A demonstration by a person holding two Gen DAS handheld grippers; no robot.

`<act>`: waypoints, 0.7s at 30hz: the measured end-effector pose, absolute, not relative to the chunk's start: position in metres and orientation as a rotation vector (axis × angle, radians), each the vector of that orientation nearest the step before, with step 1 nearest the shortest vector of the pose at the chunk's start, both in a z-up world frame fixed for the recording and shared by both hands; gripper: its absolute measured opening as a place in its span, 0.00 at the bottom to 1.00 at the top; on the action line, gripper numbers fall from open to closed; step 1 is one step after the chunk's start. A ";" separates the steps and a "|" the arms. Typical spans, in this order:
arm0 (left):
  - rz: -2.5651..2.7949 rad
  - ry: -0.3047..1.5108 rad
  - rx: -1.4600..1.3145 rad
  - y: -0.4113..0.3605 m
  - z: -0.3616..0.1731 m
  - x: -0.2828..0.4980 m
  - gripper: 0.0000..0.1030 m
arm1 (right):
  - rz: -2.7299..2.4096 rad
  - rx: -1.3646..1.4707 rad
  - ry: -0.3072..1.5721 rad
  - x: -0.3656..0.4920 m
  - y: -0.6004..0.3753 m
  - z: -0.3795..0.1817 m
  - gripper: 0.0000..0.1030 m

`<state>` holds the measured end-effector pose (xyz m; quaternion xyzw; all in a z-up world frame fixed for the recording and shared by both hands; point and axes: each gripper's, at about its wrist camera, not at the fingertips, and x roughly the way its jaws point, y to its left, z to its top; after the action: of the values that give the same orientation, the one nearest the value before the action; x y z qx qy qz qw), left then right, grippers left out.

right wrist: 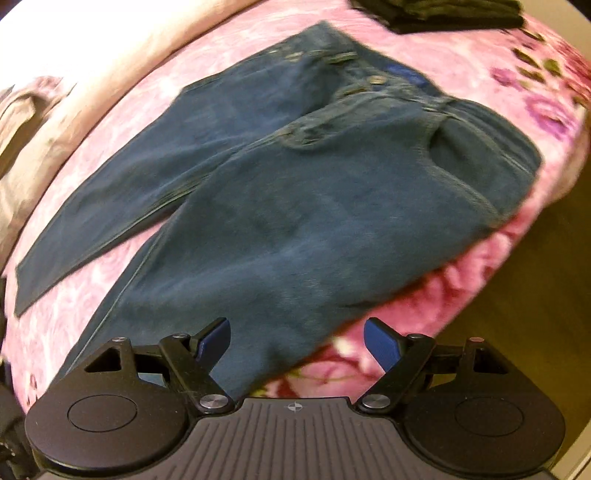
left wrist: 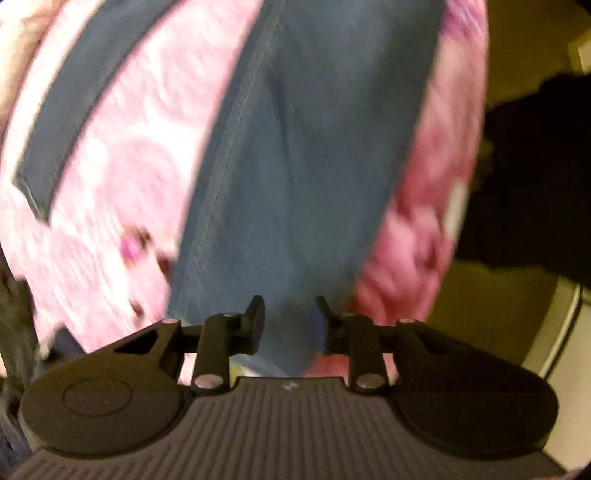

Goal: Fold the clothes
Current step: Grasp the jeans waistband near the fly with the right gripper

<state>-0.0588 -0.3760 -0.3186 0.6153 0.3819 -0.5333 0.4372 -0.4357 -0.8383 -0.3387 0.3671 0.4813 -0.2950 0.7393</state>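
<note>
Black left gripper [left wrist: 290, 317]: pointed down over one leg of the jeans [left wrist: 295, 166]; jaws narrowly apart, denim showing in the gap, though blur hid whether the pads pressed on it, so I could not tell if it gripped.
Right gripper [right wrist: 297, 343]: jaws spread wide, blue pads [right wrist: 380, 345] bare, nothing between them; it hovered above the near edge of the jeans.
Jeans: spread face up on the blanket [right wrist: 480, 280], waistband [right wrist: 369, 79] at the far side, legs splayed in a V toward the near left, the nearer leg running under both tools.
Blanket: pink, floral, plush, covering a bed; it dropped away at the right toward a yellowish floor [right wrist: 535, 277].
Dark pile [right wrist: 454, 14]: at the far edge, well apart from the jeans, probably already folded.
Handling: denim looked thick and fairly heavy, limp but slow to drape, not slippery, not fragile; it should hold a crease.
Where to grip: judged best at the stitched hems or side seams, or the waistband, where layers are firm; a pinch mid-leg might catch only the top layer.
</note>
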 end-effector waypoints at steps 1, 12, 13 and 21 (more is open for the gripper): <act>-1.350 0.927 1.512 -0.391 -0.317 -0.062 0.26 | -0.665 0.814 1.047 -0.440 -0.842 -0.337 0.80; -1.574 0.737 1.287 -0.589 -0.290 -0.148 0.29 | -0.796 0.734 0.939 -0.505 -0.947 -0.312 0.80; -1.589 0.730 1.269 -0.607 -0.289 -0.161 0.30 | -0.797 0.733 0.937 -0.511 -0.963 -0.315 0.80; -1.692 0.775 1.195 -0.743 -0.304 -0.252 0.30 | -0.449 0.597 0.973 -0.507 -1.061 -0.337 0.80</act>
<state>-0.2523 -0.7431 -0.3036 0.4831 0.3131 -0.6839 0.4483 -0.5070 -1.0608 -0.3365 0.2802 0.4567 -0.2108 0.8176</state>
